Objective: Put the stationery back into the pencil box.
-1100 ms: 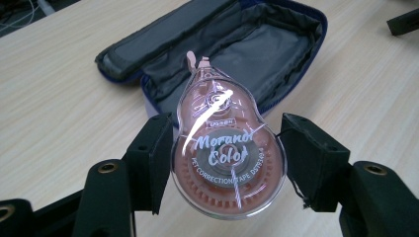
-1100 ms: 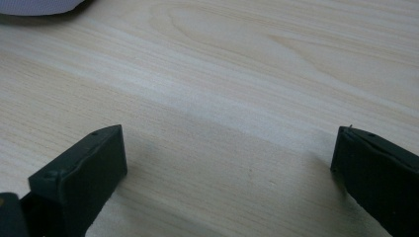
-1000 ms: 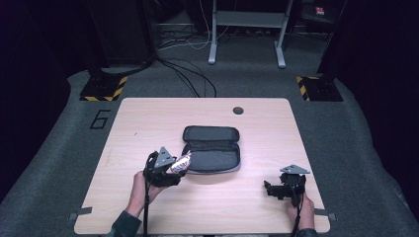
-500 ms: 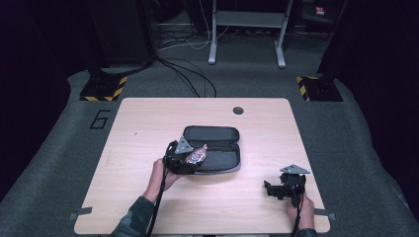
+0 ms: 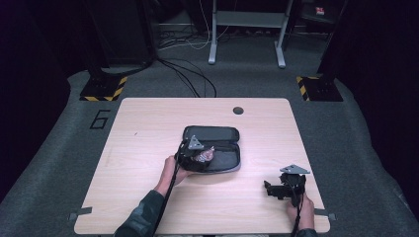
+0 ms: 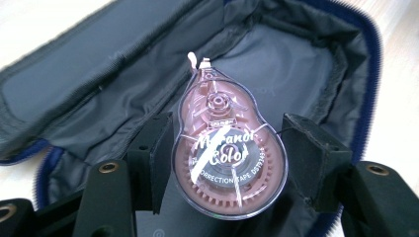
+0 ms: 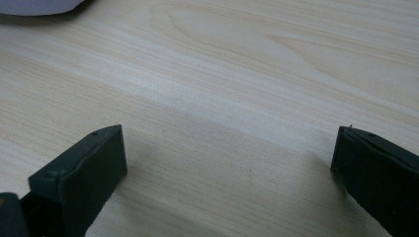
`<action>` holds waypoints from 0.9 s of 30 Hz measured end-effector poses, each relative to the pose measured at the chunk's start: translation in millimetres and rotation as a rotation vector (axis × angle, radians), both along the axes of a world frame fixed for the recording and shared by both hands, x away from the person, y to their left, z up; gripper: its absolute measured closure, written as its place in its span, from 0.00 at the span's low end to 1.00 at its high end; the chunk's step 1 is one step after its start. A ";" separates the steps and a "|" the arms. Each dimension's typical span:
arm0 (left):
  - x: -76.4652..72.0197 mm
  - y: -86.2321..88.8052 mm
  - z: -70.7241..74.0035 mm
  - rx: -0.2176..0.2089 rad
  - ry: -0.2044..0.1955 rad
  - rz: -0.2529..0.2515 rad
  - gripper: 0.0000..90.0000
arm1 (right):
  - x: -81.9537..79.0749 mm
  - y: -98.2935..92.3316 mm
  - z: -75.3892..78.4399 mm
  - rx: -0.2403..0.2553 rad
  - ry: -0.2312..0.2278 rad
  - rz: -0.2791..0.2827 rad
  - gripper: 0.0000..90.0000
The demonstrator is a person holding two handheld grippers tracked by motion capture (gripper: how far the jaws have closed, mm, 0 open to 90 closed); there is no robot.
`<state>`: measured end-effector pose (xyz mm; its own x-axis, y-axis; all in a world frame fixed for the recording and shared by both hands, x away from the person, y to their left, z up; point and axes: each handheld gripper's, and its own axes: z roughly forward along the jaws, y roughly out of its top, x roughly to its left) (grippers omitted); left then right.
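A dark pencil case [image 5: 225, 134] lies unzipped and spread open in the middle of the wooden table [image 5: 143, 123]. My left gripper [image 5: 201, 157] hangs over its near half, shut on a pink see-through correction tape dispenser [image 5: 204, 156]. In the left gripper view the dispenser [image 6: 228, 163] is pinched at its wide end between both pads [image 6: 154, 153], its tip pointing into the case's grey lining [image 6: 301, 69]. My right gripper [image 5: 271, 189] rests open near the table's front right, and its jaws [image 7: 230, 163] stand wide over bare wood.
A round cable hole [image 5: 238, 110] sits near the table's far edge. Beyond the table are floor cables [image 5: 188, 74], a stand base with striped tape [image 5: 104, 89] and a metal frame [image 5: 247, 29].
My left gripper carried the correction tape from the case's left front corner to above the case's open near half and lowered a little. The right gripper stayed still.
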<state>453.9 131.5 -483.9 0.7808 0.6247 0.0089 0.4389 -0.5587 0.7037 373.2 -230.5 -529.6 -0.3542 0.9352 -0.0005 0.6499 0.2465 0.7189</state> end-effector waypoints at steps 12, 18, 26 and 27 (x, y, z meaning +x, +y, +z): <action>4.5 -6.0 -1.9 0.015 0.019 0.032 0.30 | -0.1 0.0 0.0 -0.001 0.000 0.000 0.00; -10.8 11.3 15.9 -0.039 -0.028 0.053 0.16 | -0.1 0.0 0.0 -0.001 -0.001 0.000 0.00; -53.7 55.9 30.2 -0.068 -0.098 0.093 0.11 | -0.1 0.0 -0.1 -0.001 -0.001 0.000 0.00; -60.3 62.4 30.0 -0.063 -0.099 0.105 0.10 | -0.1 0.1 0.0 0.000 0.000 0.000 0.00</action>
